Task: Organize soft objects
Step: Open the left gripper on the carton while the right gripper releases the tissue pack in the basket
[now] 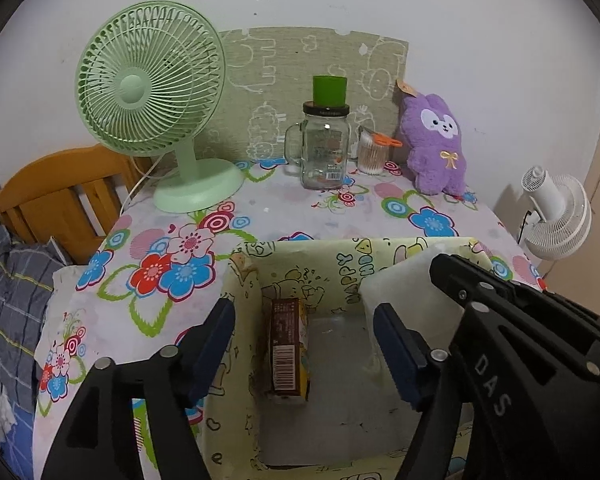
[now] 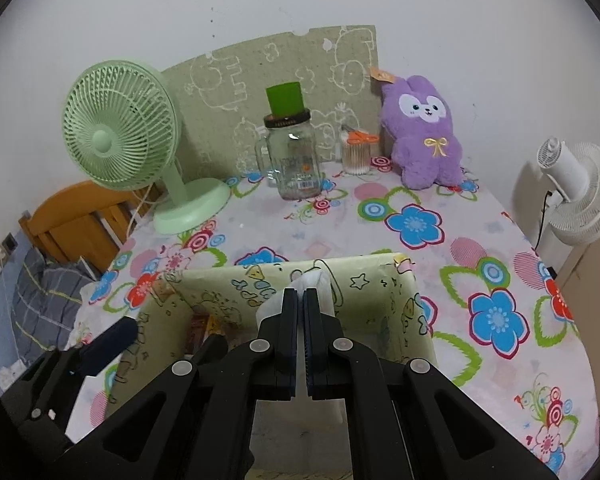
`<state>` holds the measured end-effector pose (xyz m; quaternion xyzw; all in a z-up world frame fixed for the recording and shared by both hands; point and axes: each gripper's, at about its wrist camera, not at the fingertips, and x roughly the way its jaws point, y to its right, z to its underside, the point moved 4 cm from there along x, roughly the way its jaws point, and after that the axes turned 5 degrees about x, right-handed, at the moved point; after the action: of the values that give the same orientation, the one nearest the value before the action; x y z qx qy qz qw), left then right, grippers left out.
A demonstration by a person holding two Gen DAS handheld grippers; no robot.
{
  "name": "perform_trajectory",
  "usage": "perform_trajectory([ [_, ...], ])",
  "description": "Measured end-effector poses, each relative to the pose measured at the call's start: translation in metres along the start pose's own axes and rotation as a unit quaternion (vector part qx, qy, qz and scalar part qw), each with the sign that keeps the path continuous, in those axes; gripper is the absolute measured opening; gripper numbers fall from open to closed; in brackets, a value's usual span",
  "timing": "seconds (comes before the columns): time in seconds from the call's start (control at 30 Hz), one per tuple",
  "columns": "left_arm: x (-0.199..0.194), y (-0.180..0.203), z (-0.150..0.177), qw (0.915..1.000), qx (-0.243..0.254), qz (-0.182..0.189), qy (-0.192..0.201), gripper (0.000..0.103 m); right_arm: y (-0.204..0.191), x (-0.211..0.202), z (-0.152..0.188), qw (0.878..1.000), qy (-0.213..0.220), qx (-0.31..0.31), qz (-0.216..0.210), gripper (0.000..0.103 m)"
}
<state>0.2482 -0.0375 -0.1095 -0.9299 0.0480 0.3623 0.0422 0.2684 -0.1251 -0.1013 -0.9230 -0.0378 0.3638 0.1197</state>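
The yellow cartoon-print box [image 1: 352, 268] stands at the near edge of the flowered table [image 2: 480, 248], and I hold a white soft pack [image 1: 416, 296] over its right side with my right gripper [image 2: 300, 300], jaws pinched narrow on it. My left gripper [image 1: 304, 344] hangs wide and empty above the box. Inside, a small brown packet [image 1: 288, 344] lies at the left, long axis near to far; the purple plush [image 2: 424, 136] sits far right.
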Motion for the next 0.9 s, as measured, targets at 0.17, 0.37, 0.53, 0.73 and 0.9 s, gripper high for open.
perform_trajectory([
  [0.17,0.001,0.002,0.0,1.0,0.003,0.002,-0.004,0.077,0.002,0.003,0.001,1.0,-0.008,-0.002,0.002,0.006],
  [0.37,-0.002,0.004,0.002,1.0,0.004,0.002,-0.005,0.084,0.004,0.001,0.001,1.0,-0.016,-0.005,0.002,0.007],
  [0.53,-0.005,0.003,0.002,0.9999,0.002,-0.01,-0.002,0.094,0.005,-0.003,0.001,1.0,-0.018,-0.01,-0.002,0.013],
  [0.73,-0.012,0.001,0.002,0.9999,-0.006,-0.011,0.0,0.097,0.006,-0.021,-0.001,1.0,0.015,-0.016,0.004,0.075],
  [0.9,-0.022,0.003,0.001,0.9999,-0.009,-0.009,0.006,0.1,0.007,-0.032,-0.004,0.999,0.022,-0.022,0.006,0.078],
])
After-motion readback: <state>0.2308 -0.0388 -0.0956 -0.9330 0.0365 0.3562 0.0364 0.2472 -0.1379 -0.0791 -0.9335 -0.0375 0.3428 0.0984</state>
